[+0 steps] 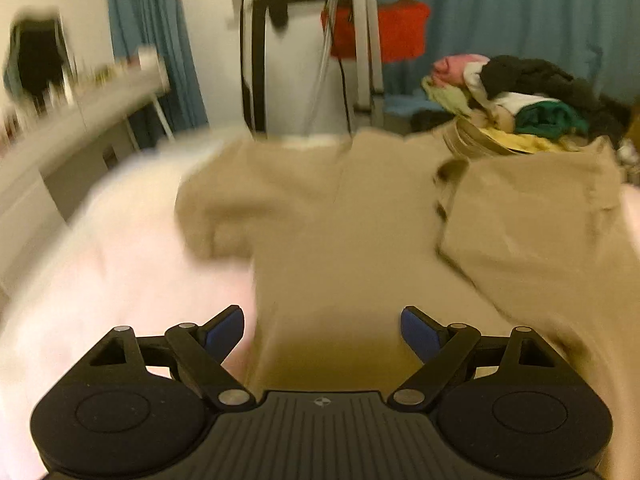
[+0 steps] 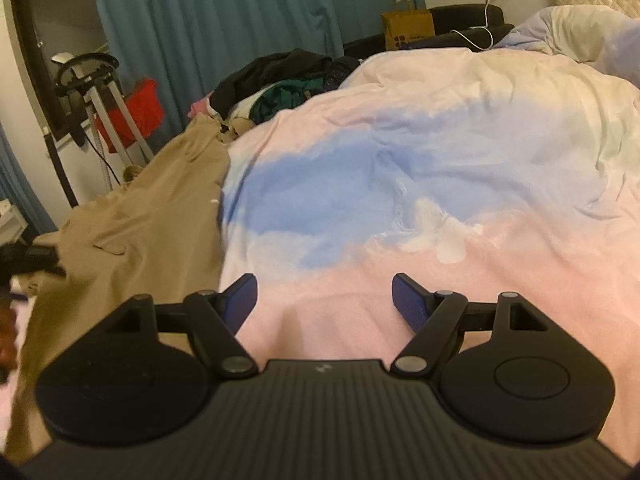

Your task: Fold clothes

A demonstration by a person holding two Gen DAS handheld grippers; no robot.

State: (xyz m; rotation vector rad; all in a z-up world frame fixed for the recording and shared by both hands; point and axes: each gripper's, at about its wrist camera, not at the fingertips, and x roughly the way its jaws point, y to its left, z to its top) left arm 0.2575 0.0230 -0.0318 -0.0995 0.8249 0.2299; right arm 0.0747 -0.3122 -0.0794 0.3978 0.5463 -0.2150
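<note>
A tan t-shirt lies spread on the bed, its right side folded over into a flap. My left gripper is open and empty just above the shirt's near hem. In the right wrist view the same shirt lies at the left on the pink and blue duvet. My right gripper is open and empty over bare duvet, to the right of the shirt. The left gripper shows blurred at that view's left edge.
A pile of unfolded clothes sits at the far end of the shirt; it also shows in the right wrist view. A garment steamer stand and a red basket stand beyond the bed. A white shelf is at left.
</note>
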